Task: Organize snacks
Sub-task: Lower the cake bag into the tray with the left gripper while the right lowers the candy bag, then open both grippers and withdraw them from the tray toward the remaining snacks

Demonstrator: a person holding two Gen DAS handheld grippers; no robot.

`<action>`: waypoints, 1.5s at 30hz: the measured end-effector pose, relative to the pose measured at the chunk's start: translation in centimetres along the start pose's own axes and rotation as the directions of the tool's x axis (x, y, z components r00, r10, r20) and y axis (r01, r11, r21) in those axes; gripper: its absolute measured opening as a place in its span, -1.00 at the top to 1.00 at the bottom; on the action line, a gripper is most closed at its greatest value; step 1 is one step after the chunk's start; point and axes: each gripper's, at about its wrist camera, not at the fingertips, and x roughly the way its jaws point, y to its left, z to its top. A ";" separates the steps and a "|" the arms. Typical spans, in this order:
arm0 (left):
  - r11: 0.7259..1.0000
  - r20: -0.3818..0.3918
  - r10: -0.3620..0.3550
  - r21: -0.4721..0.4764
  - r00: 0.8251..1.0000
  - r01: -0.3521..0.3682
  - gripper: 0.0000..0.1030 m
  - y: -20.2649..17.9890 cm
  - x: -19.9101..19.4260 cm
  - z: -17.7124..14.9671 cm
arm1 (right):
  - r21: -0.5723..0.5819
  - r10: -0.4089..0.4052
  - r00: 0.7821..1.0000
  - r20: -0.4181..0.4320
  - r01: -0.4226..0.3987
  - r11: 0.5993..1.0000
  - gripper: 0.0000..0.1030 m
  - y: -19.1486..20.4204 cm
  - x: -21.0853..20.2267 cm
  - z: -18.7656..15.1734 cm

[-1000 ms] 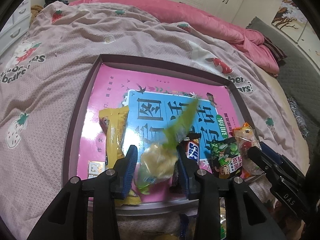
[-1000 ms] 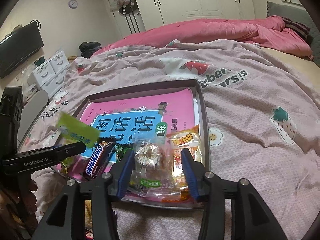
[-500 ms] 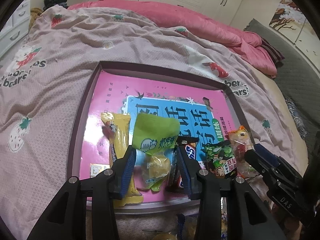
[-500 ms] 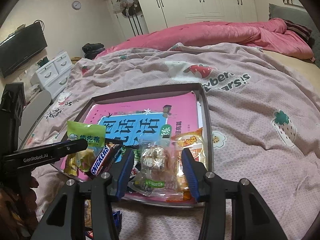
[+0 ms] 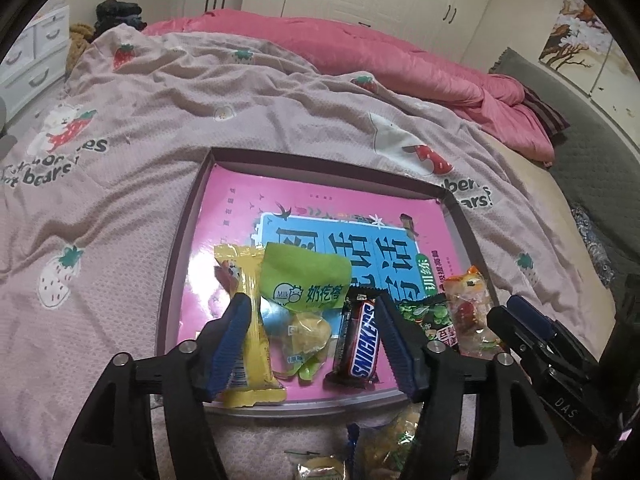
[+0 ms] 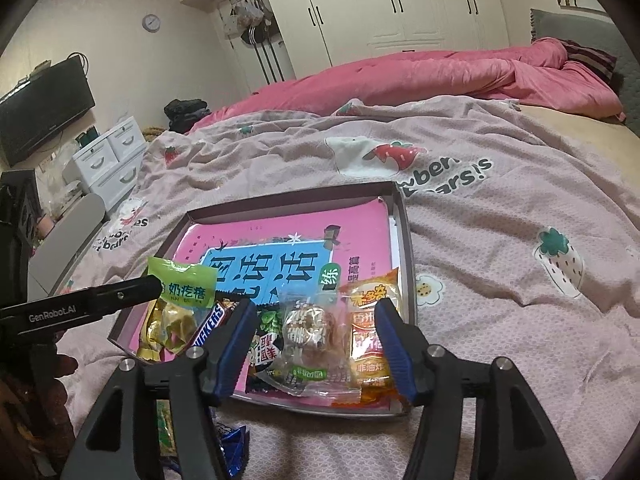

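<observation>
A dark-rimmed tray [image 5: 320, 164] lined with a pink book lies on the bedspread. Along its near edge lie a yellow bar pack [image 5: 250, 344], a green milk-candy bag [image 5: 304, 284], a Snickers bar [image 5: 362, 340], a green pea pack [image 5: 432, 316] and an orange pack [image 5: 468, 292]. My left gripper [image 5: 314, 344] hovers over the green bag with its jaws opening, pads clear of it. My right gripper [image 6: 316, 340] straddles a clear pastry pack [image 6: 308, 328] in the tray [image 6: 292, 196], jaws opening, pads off it. An orange pack [image 6: 372, 320] lies beside it.
More snack packs lie on the bedspread just below the tray's near edge [image 5: 384, 440], [image 6: 232, 448]. A pink duvet [image 5: 360, 52] is heaped at the back. White drawers [image 6: 108, 160] and a TV [image 6: 44, 108] stand to the left. A hand [image 6: 60, 372] holds the left gripper.
Both grippers' jaws have widened. The green bag, held up a second ago, now lies flat in the tray, let go. The clear pastry pack is let go too. The left gripper rose slightly.
</observation>
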 end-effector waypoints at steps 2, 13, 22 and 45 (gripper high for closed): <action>1.000 -0.001 -0.003 0.002 1.000 0.003 -0.36 -0.1 -0.4 0.1 | 0.002 -0.007 1.000 0.003 0.007 1.000 -0.31 -0.1 -0.1 0.0; 1.000 0.018 0.011 0.021 1.000 -0.012 -0.48 -0.5 -2.1 0.2 | 0.012 -0.017 0.999 0.039 0.017 1.000 -0.43 -0.2 -1.2 0.2; 1.000 0.041 -0.002 0.031 0.999 0.001 -0.51 -0.6 -3.8 0.2 | 0.022 -0.012 0.997 0.082 0.010 1.000 -0.52 -0.3 -3.0 0.3; 0.996 0.049 -0.024 0.085 0.999 0.020 -0.52 -1.1 -6.7 -0.8 | 0.004 -0.011 0.995 0.102 0.010 1.000 -0.58 0.5 -6.2 -0.4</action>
